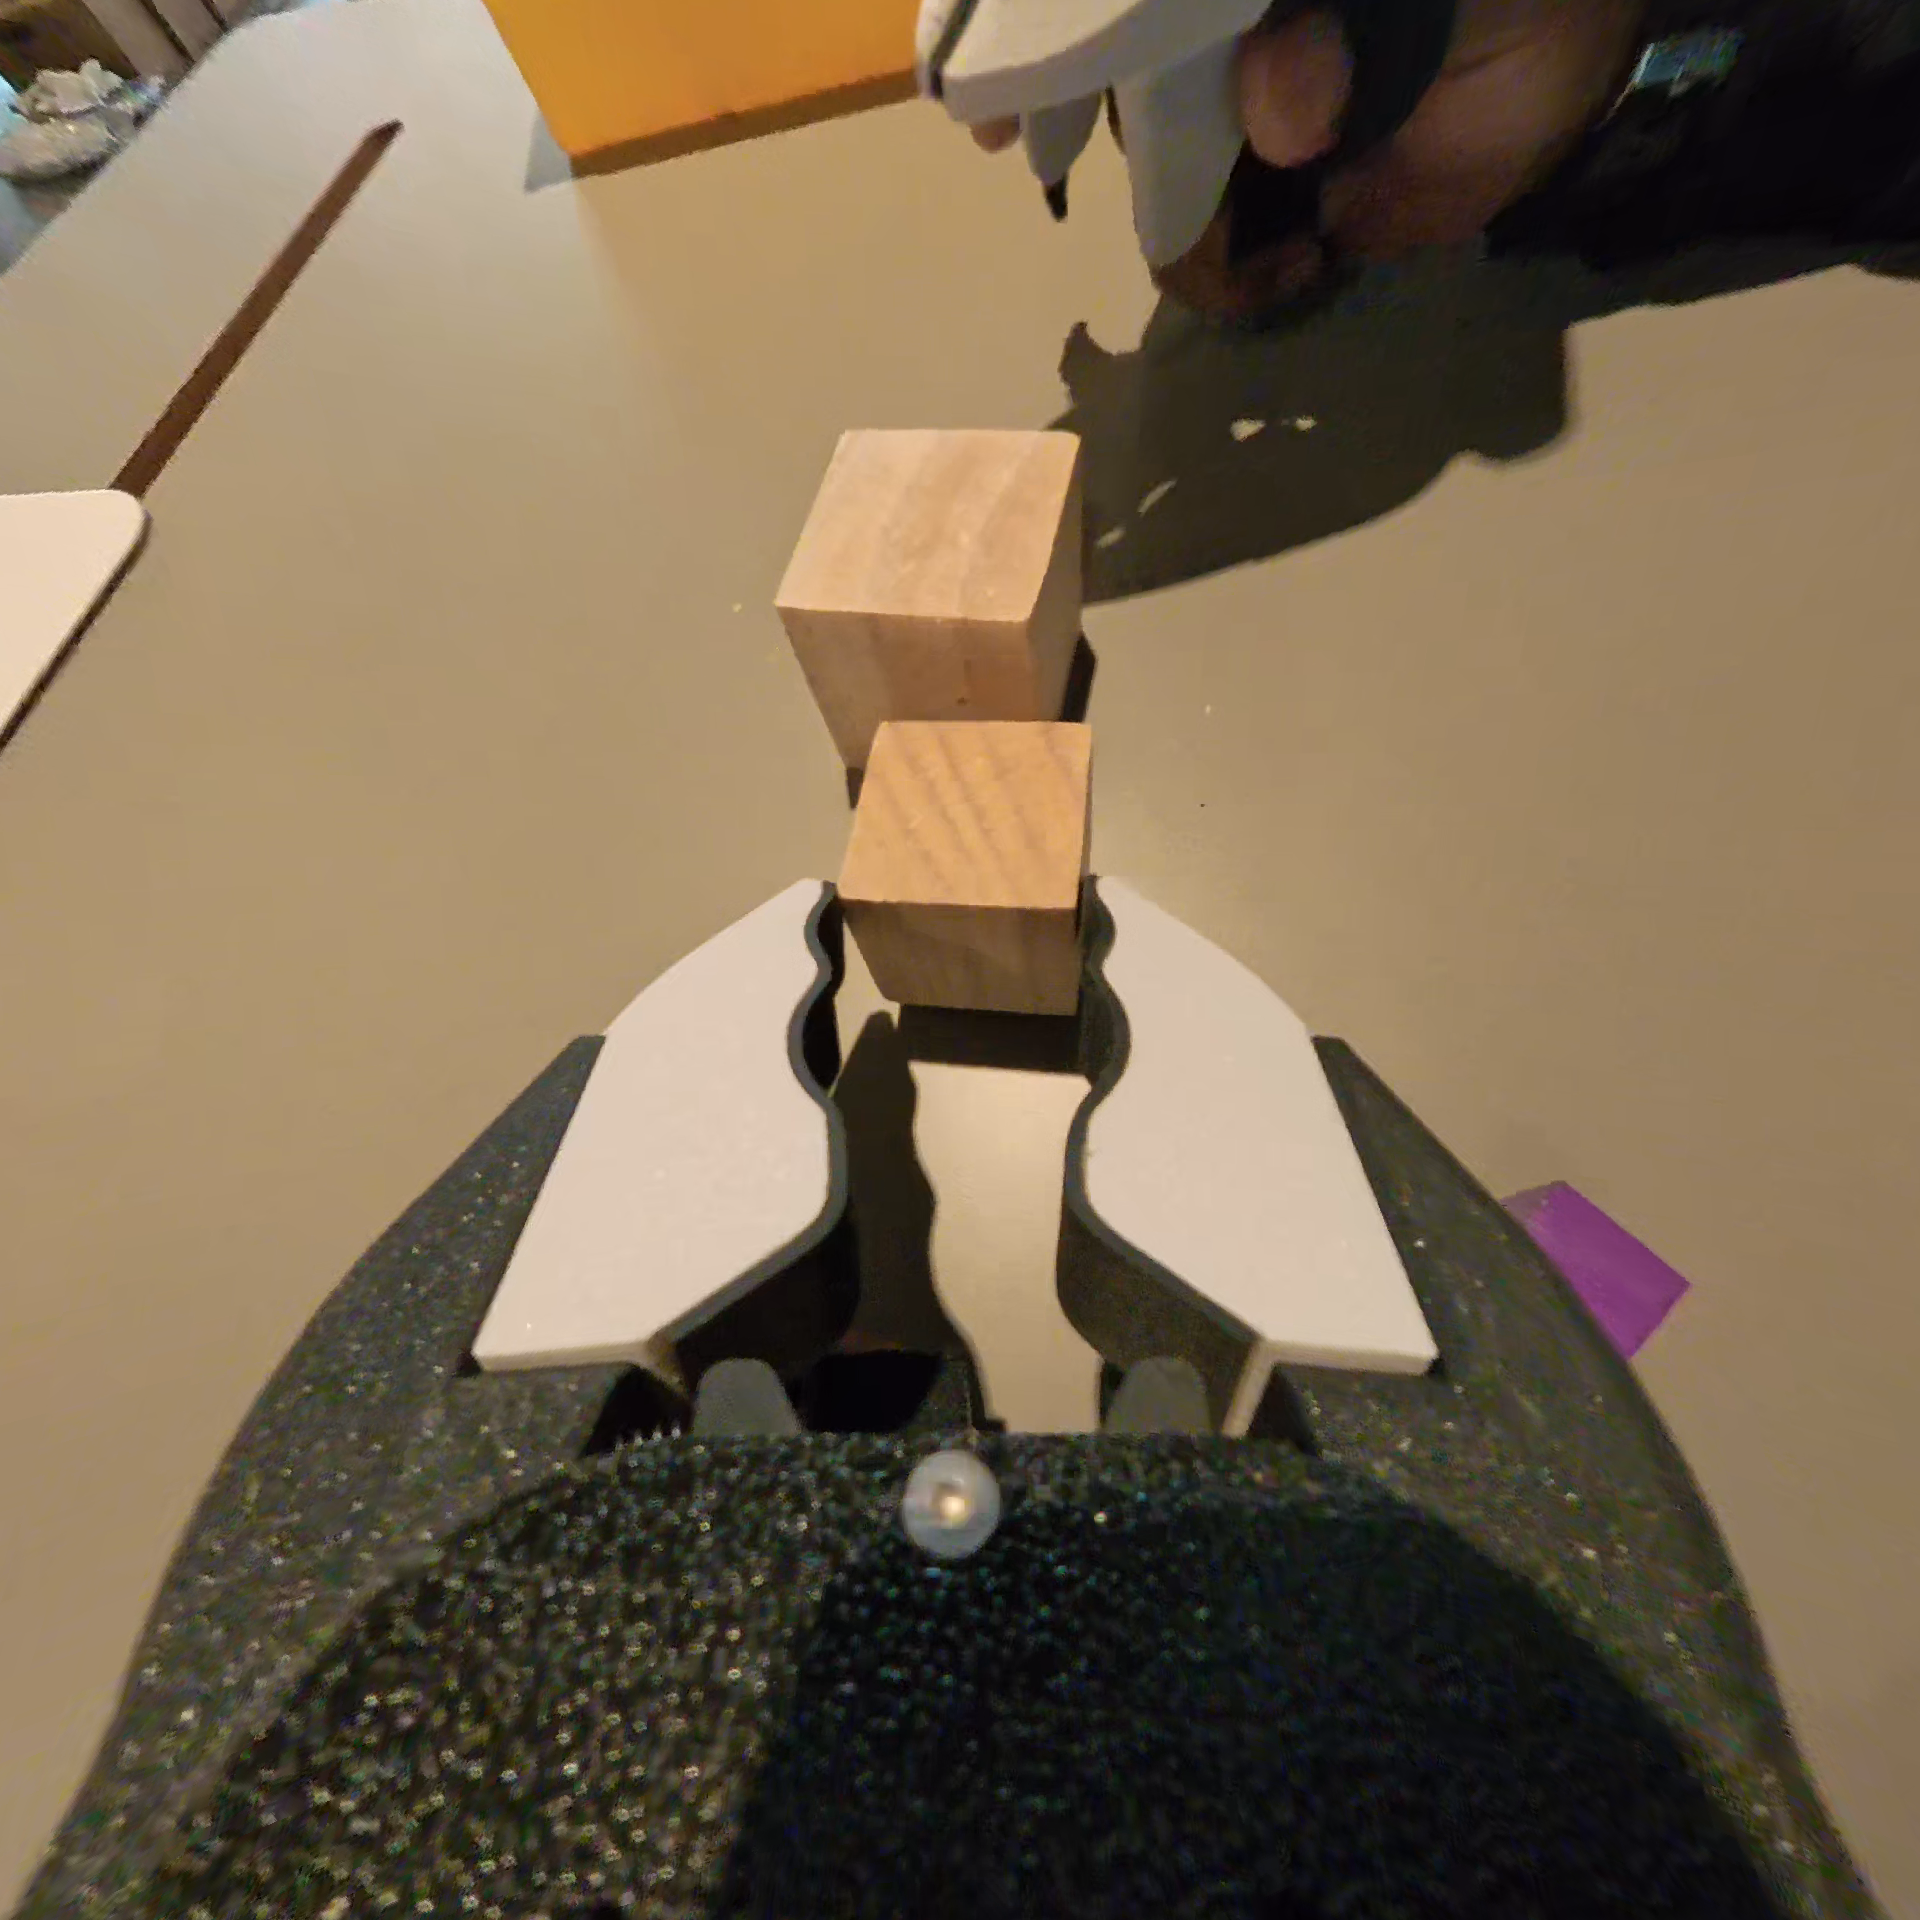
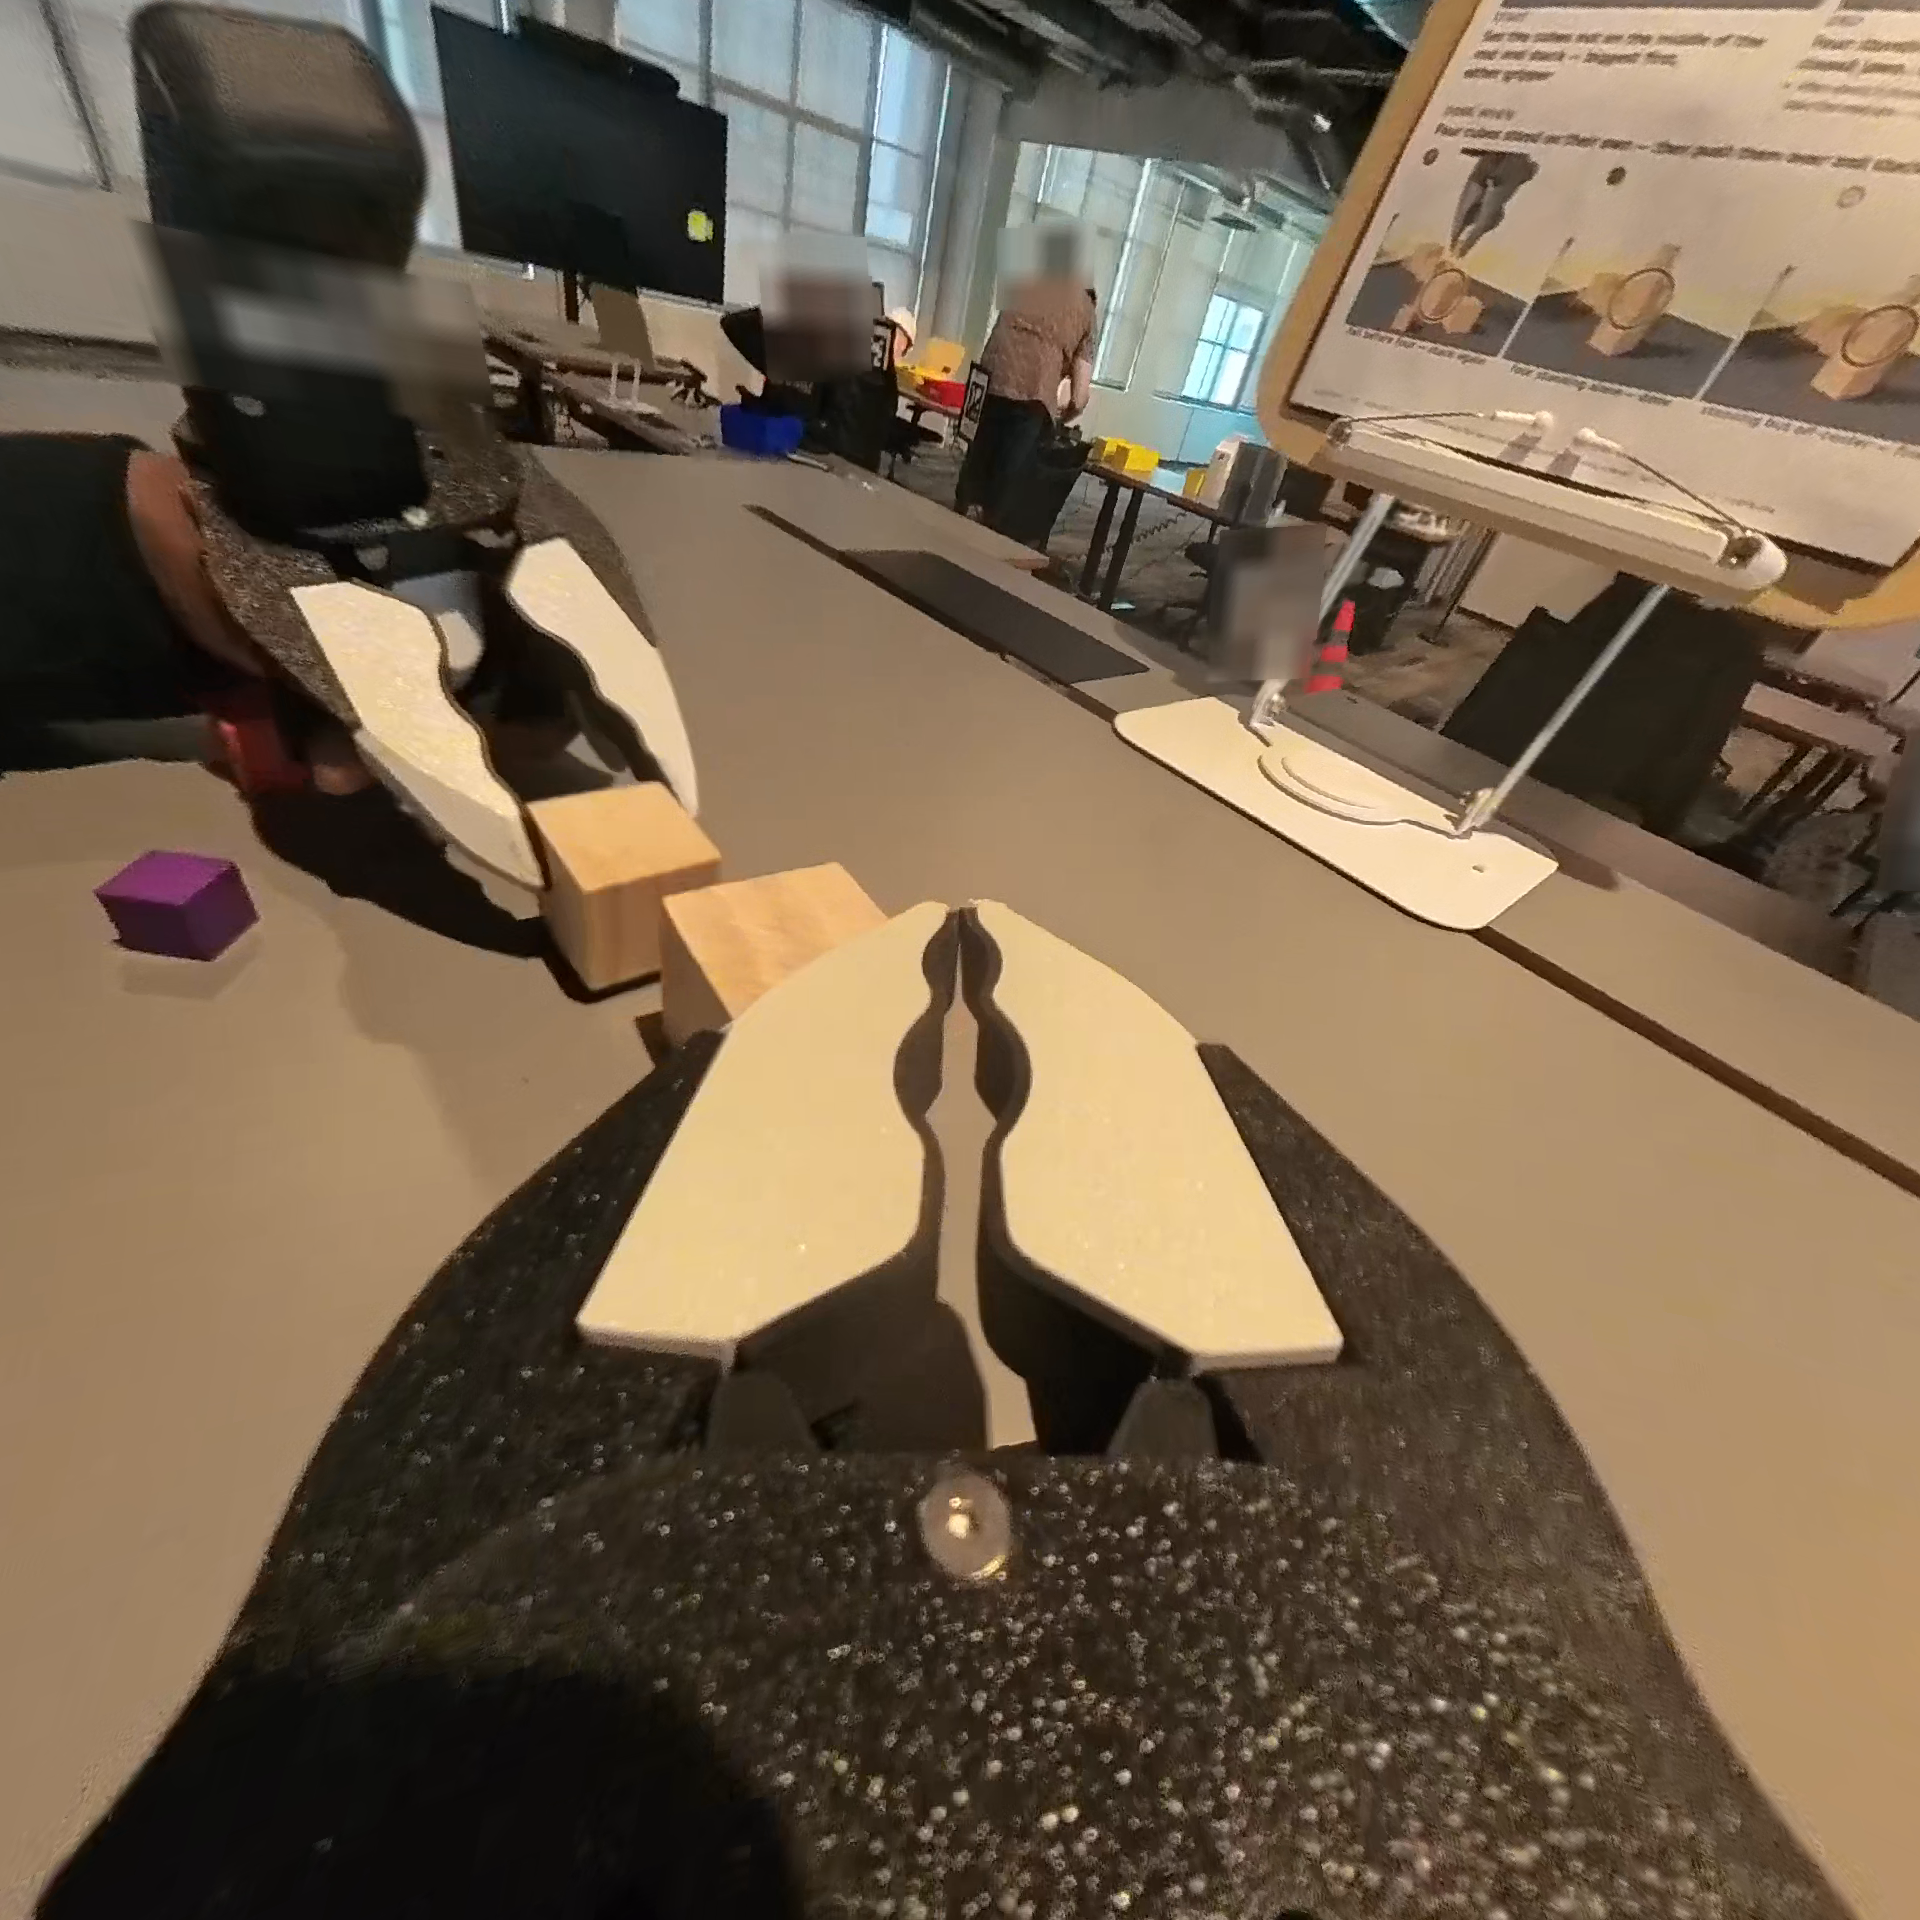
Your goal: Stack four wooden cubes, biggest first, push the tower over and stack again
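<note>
Two wooden cubes stand on the grey table [image 1: 416,727], touching in a row. My left gripper [image 1: 961,899] has its fingers against both sides of the smaller cube [image 1: 971,831], which rests on the table; the same grip shows in the right wrist view [image 2: 623,862]. The larger cube [image 1: 935,561] stands just beyond it. My right gripper [image 2: 961,914] is shut and empty, with its tips just past the larger cube [image 2: 764,930] on the right. It also shows at the top right of the left wrist view [image 1: 1039,94], held by a hand. No other wooden cubes are in view.
A small purple cube [image 2: 177,902] lies on the table beside my left gripper. An orange box [image 1: 707,62] stands at the table's far end. A white stand base [image 2: 1340,810] holds an instruction board [image 2: 1610,260] on the right. People stand far back. Left tips to right tips: about 15 cm.
</note>
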